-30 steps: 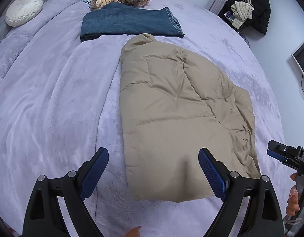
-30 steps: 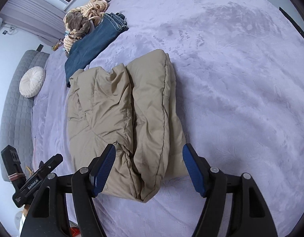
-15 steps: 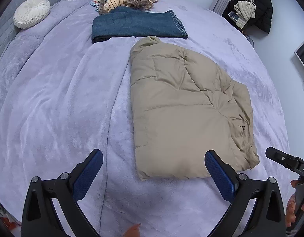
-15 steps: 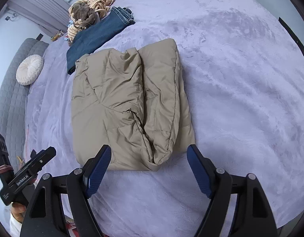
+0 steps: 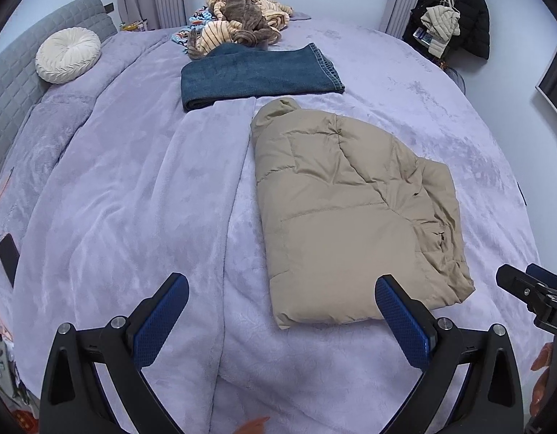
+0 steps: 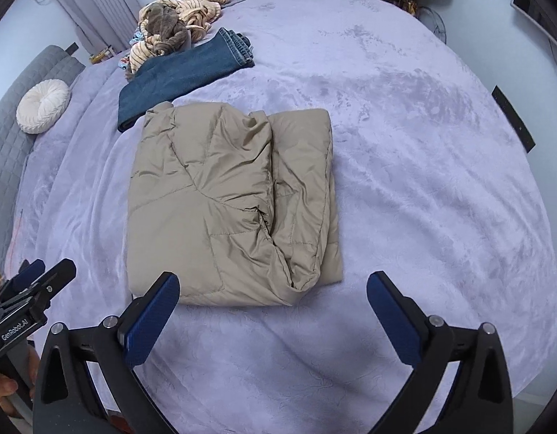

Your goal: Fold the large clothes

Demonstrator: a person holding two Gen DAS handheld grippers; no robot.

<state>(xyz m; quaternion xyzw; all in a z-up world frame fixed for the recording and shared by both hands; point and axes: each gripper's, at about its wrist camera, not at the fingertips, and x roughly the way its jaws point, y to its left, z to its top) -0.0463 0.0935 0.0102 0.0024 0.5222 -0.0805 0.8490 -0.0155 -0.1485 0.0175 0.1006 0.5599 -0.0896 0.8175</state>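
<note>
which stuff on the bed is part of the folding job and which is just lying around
Part of the job:
- tan puffer jacket, folded on the bed
- folded jeans
- heap of unfolded clothes
- left gripper and right gripper, both open and empty

Just lying about:
- round white cushion
- dark phone at the bed edge
- black coat hanging in the corner

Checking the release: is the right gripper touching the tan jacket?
Apart. In the right wrist view, the right gripper is open, and purple blanket shows between its fingertips and the tan jacket.
</note>
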